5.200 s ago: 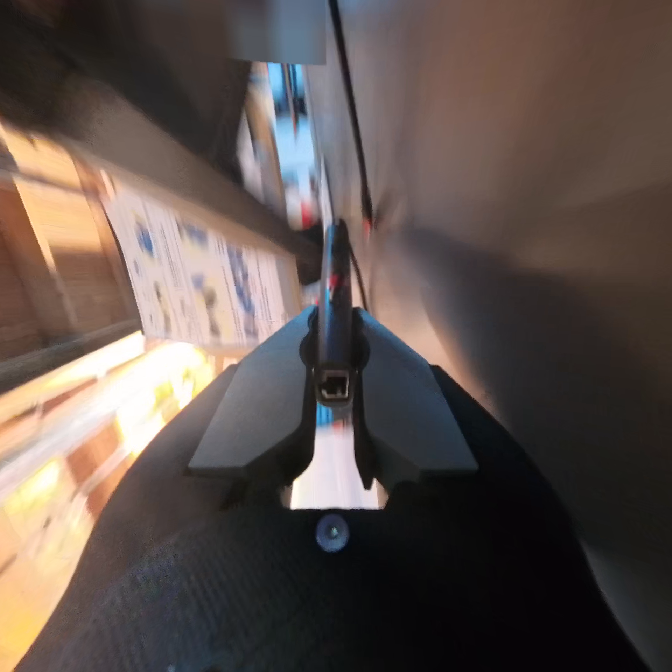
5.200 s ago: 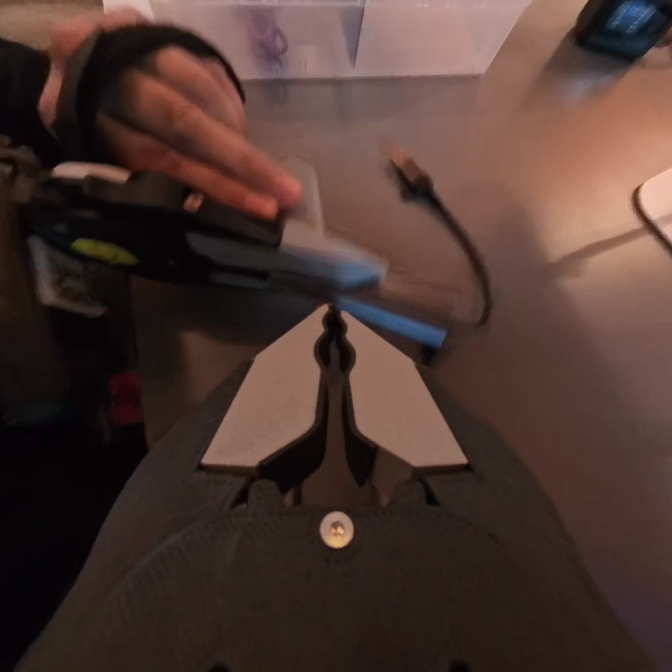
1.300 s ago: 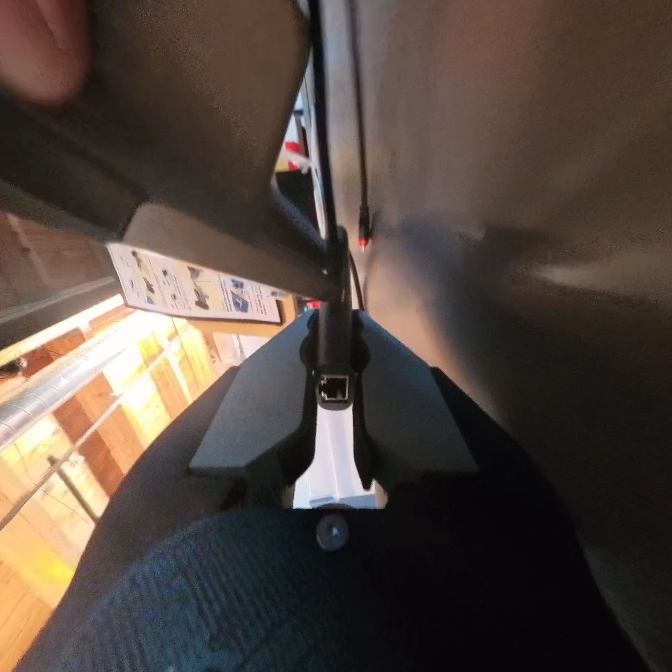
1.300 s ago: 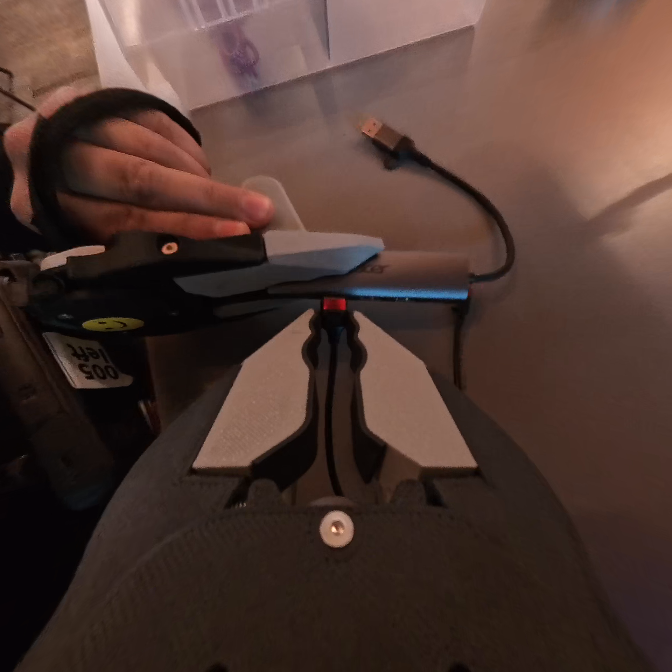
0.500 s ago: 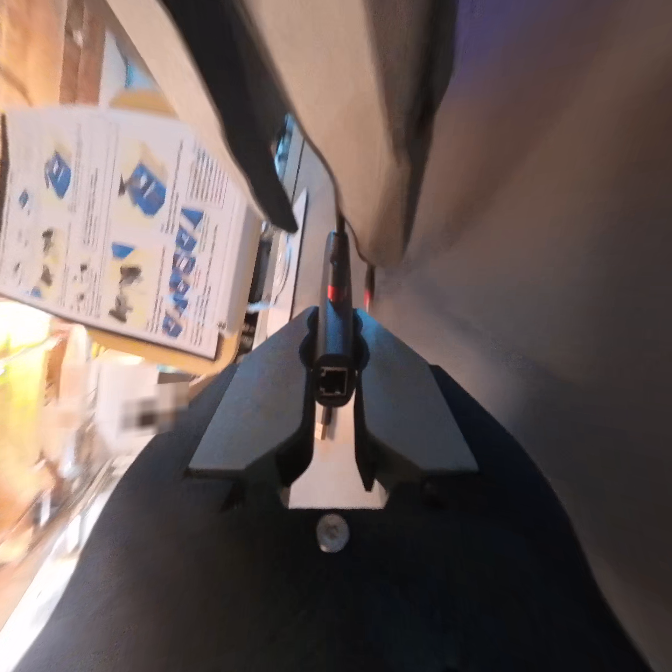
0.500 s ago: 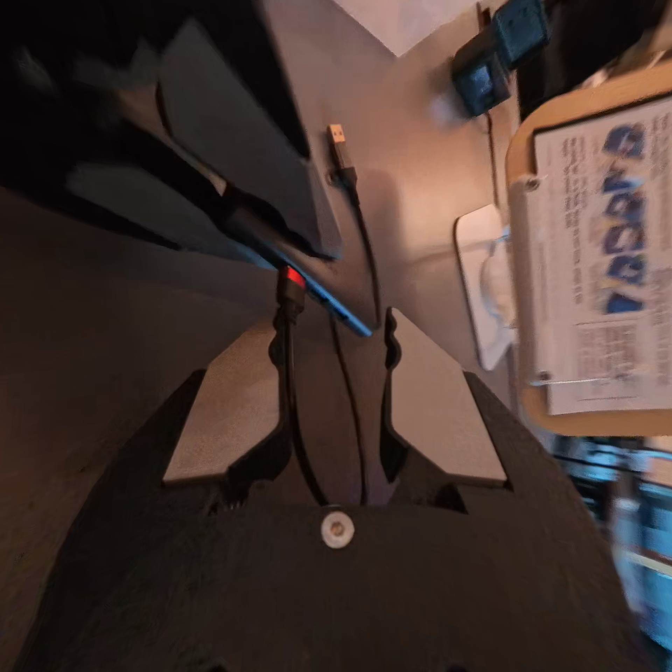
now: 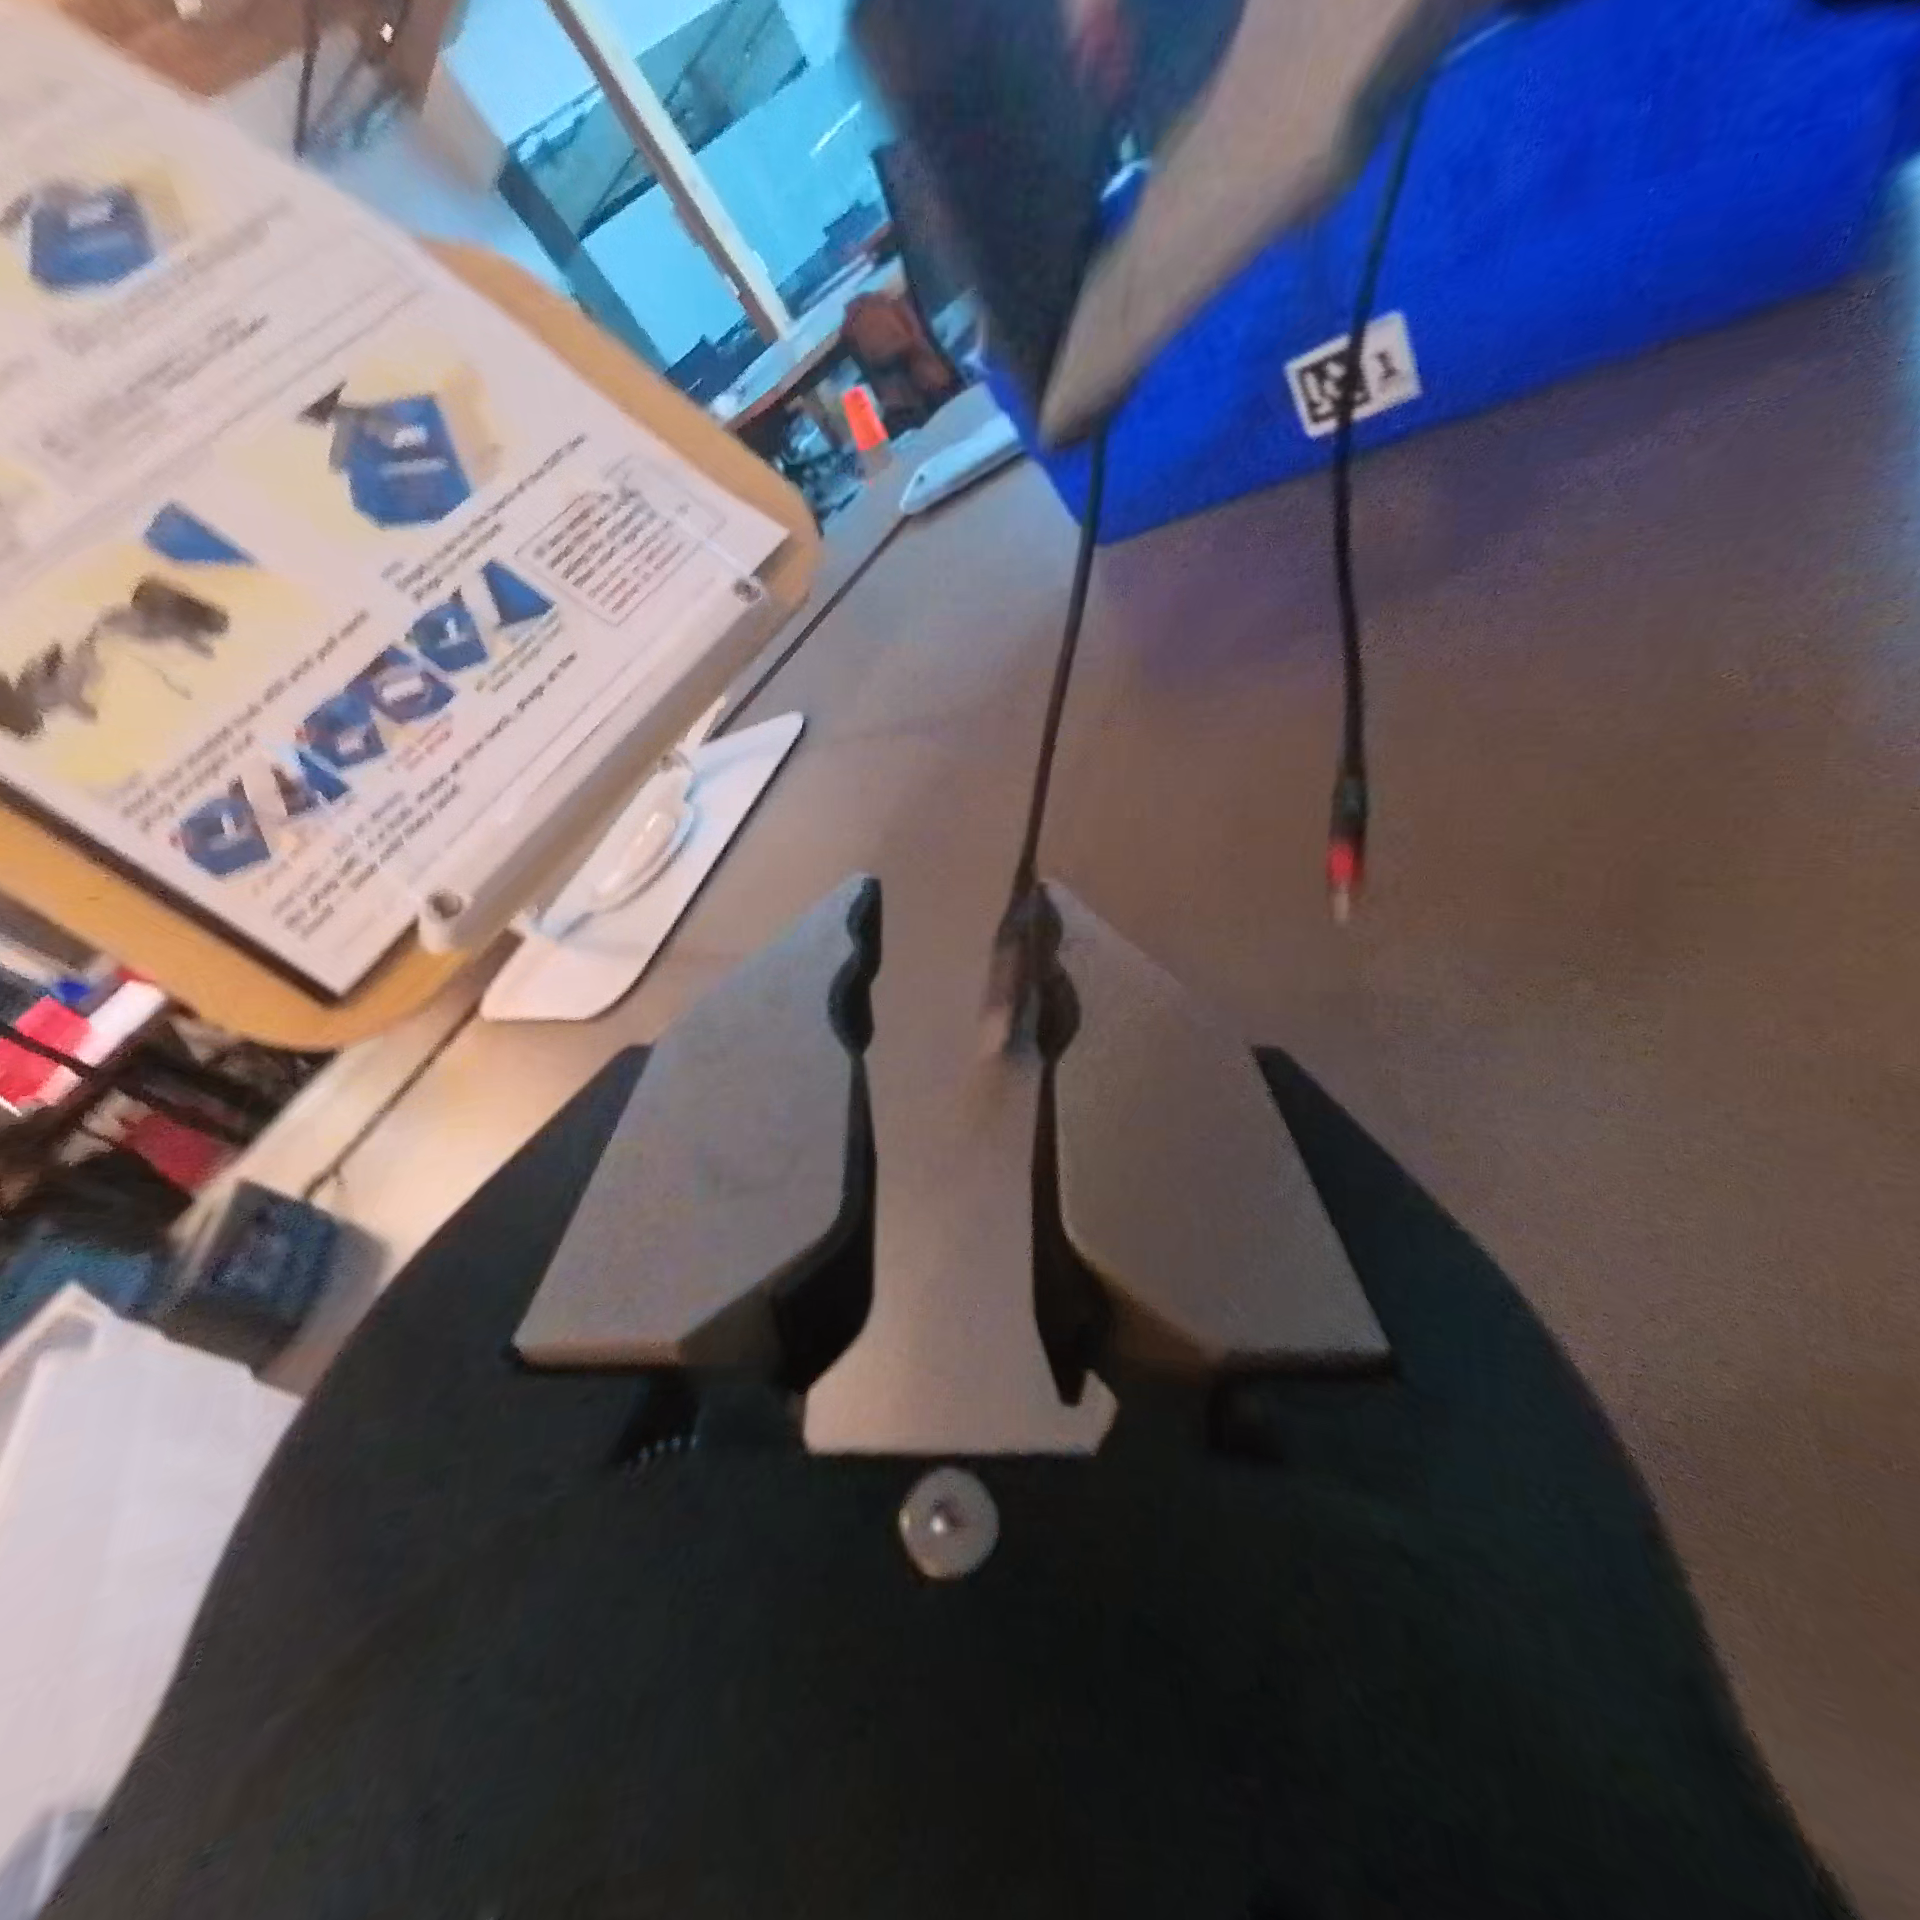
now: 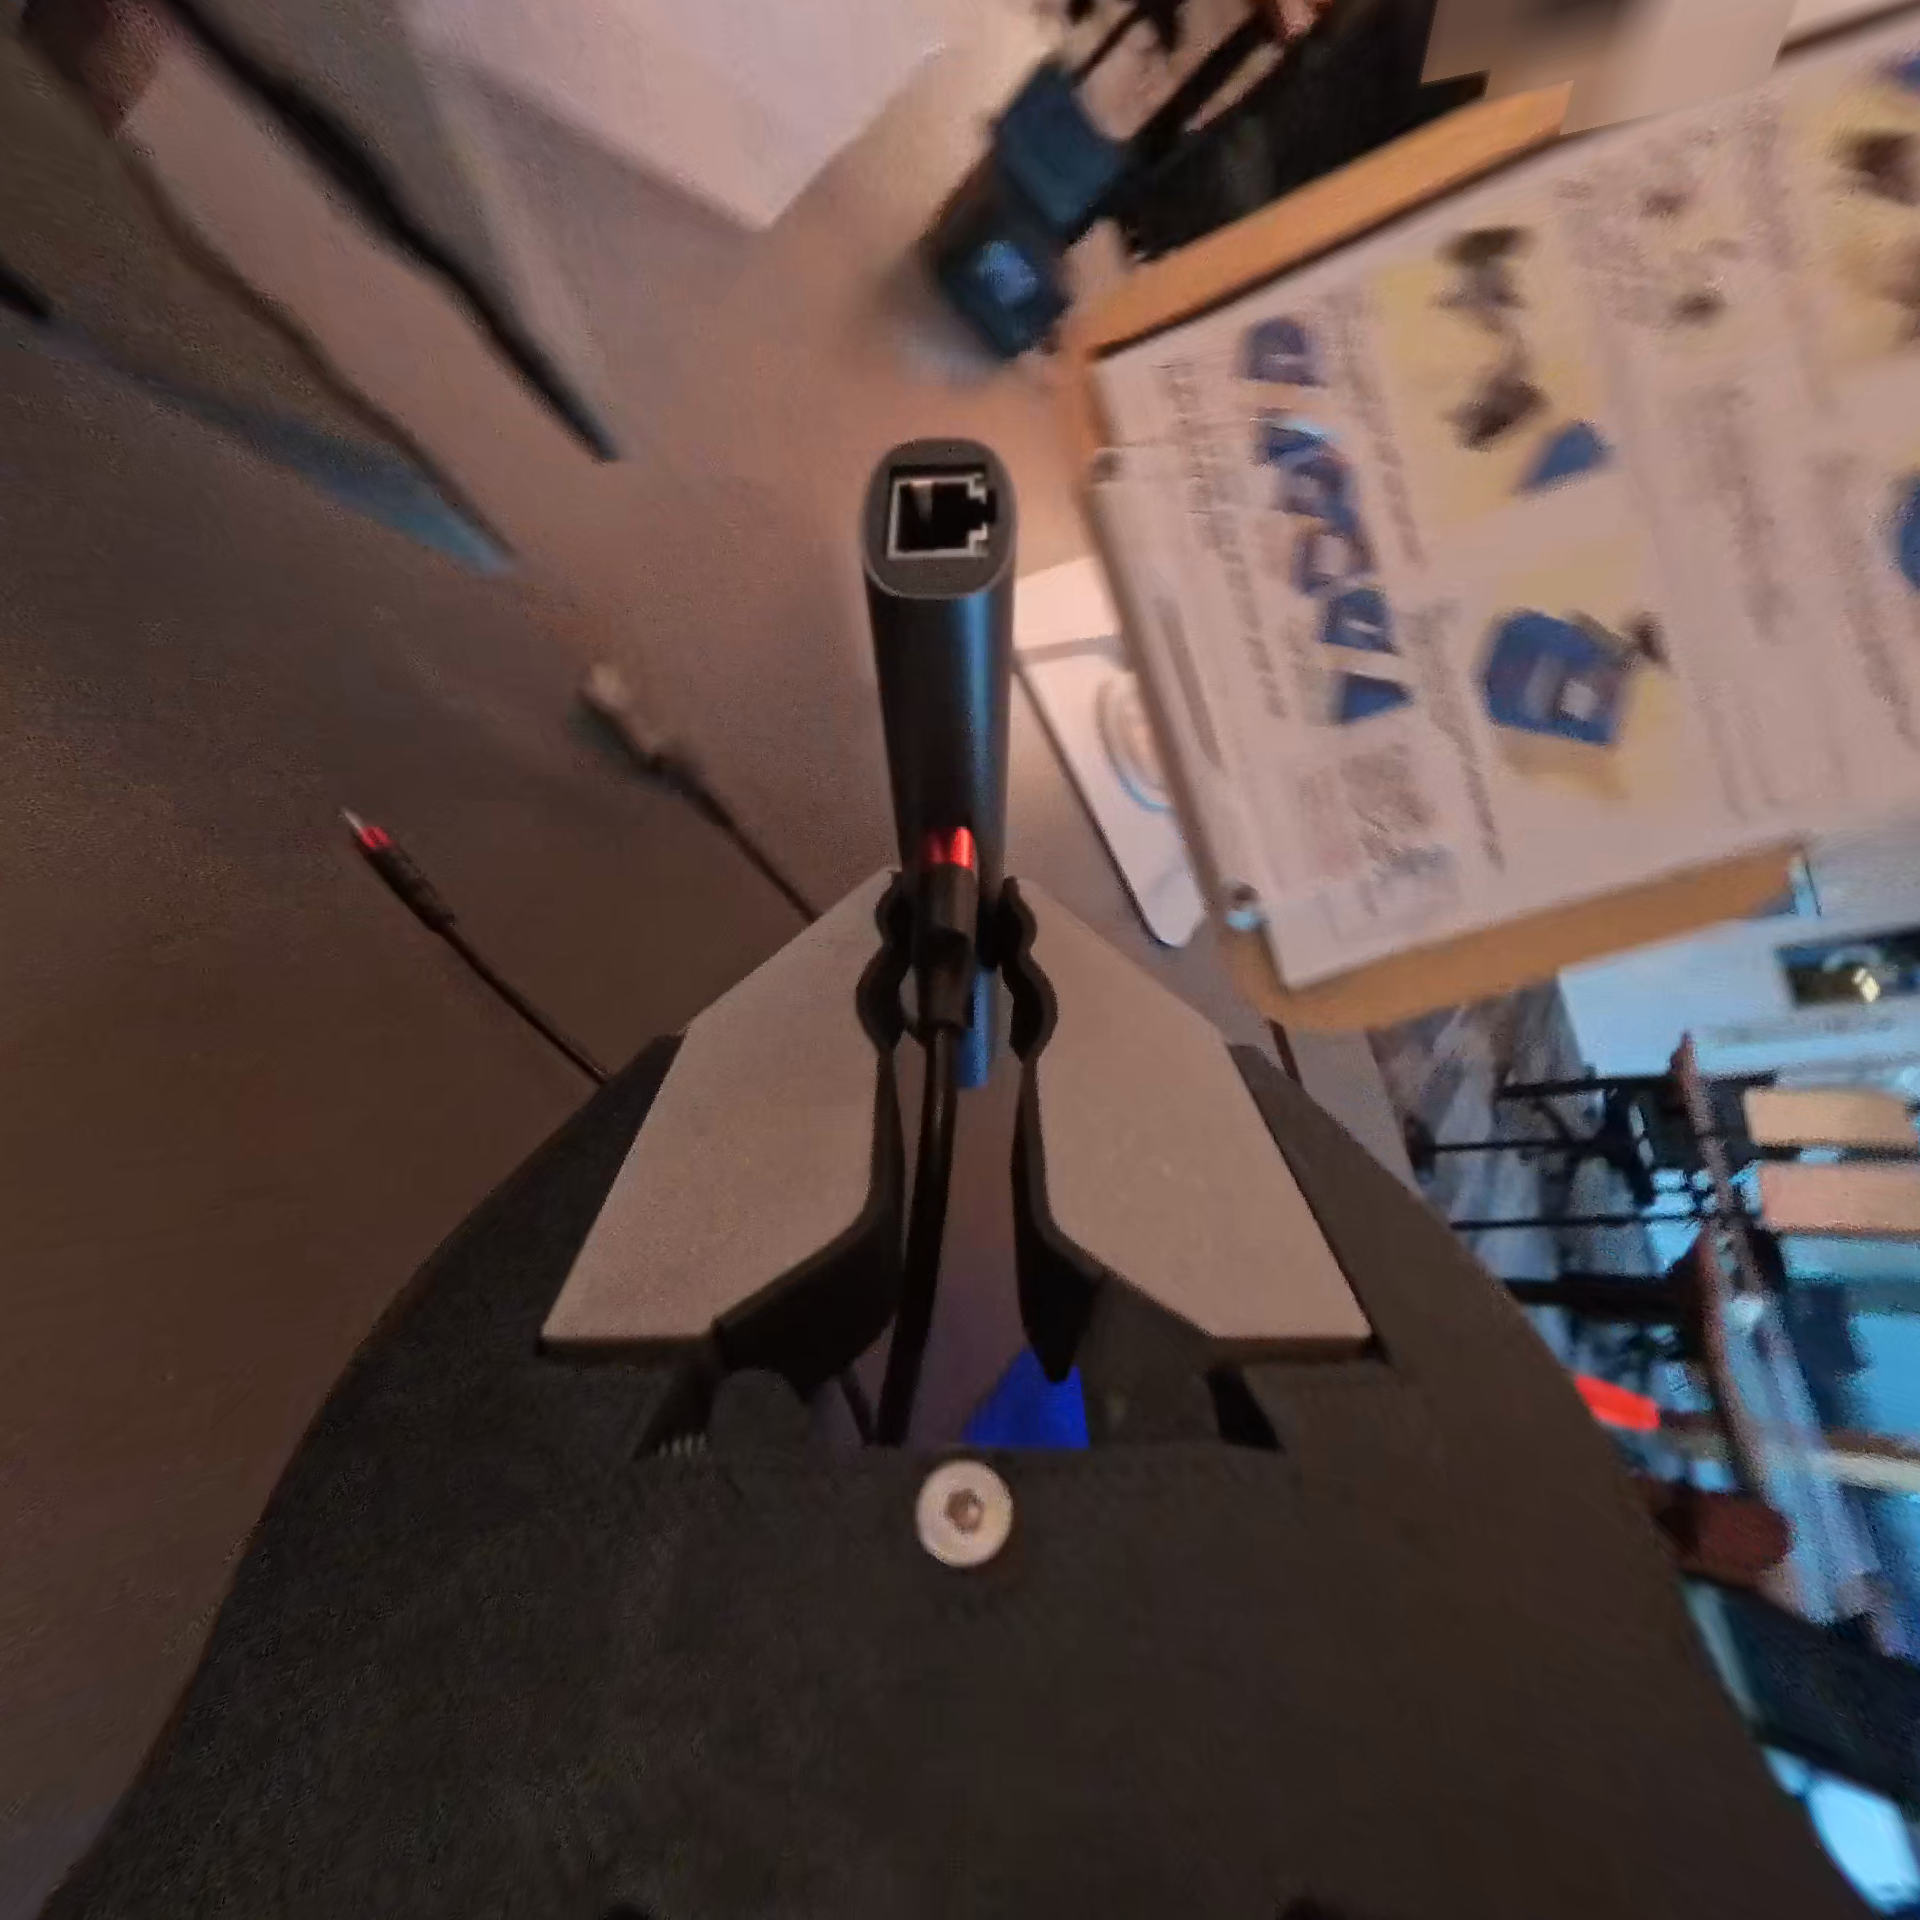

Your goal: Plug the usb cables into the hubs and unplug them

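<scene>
1. The table is carrying everything. The blue bin is sitting towards its far edge, and its contents are not showing.
2. The instruction board is standing near the left edge.
3. The left gripper is hanging wide, holding nothing. A thin lead's plug is dangling by its right finger, and I cannot tell whether they are touching.
4. The right gripper is pinching narrowly on the red-collared plug.
5. The hub is jutting out above the table, carried by that plug, which is sitting in its port.
6. A loose red-tipped cable is dangling nearby.
7. Plugging is looking done and unplugging is pending. That is likely calling for the left gripper to grip the hub while the right pulls straight.
</scene>
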Motion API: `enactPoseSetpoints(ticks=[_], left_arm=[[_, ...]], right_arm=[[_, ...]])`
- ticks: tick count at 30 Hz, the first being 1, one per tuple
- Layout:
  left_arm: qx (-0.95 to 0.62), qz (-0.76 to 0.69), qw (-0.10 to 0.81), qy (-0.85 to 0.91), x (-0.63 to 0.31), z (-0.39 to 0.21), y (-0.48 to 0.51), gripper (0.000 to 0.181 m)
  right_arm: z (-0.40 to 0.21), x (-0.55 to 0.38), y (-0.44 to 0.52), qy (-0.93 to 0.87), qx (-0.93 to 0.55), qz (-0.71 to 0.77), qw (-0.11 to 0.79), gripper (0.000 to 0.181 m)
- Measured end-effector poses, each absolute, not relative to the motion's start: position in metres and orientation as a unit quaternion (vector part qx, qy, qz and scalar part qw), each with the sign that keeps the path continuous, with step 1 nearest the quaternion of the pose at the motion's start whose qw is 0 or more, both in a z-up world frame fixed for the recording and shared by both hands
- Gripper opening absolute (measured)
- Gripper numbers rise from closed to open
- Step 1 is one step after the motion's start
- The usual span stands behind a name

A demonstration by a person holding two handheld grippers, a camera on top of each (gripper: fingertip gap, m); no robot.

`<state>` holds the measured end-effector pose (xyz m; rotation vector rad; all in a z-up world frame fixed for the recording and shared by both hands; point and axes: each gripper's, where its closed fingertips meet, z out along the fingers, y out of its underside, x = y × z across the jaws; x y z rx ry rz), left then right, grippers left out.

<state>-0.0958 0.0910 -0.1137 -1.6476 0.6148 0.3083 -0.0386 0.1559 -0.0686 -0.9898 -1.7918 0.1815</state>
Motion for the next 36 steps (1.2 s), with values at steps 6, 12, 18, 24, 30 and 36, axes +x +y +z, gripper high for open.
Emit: enactPoseSetpoints(ticks=[6,12,18,24,30,36], left_arm=[[-0.767,0.149,0.583,0.223,-0.122,-0.132,0.1,0.023],[-0.764,0.178,0.568,0.247,-0.118,-0.139,0.101,0.015],[-0.766,0.175,0.57,0.241,-0.12,-0.138,0.098,0.012],[-0.767,0.179,0.566,0.243,-0.119,-0.142,0.096,0.01],[-0.769,0.183,0.56,0.249,-0.12,-0.145,0.096,0.009],[-0.77,0.193,0.553,0.254,-0.12,-0.148,0.096,0.007]], right_arm=[[0.078,0.042,0.237,-0.654,-0.476,0.08,0.582,0.014],[0.148,0.092,0.329,-0.593,-0.512,0.059,0.619,0.013],[0.068,0.087,0.368,-0.632,-0.513,0.146,0.563,0.013],[-0.019,0.126,0.411,-0.654,-0.587,0.168,0.446,0.014],[0.043,0.15,0.417,-0.579,-0.556,0.289,0.522,0.014],[0.08,0.13,0.405,-0.562,-0.502,0.312,0.579,0.013]])
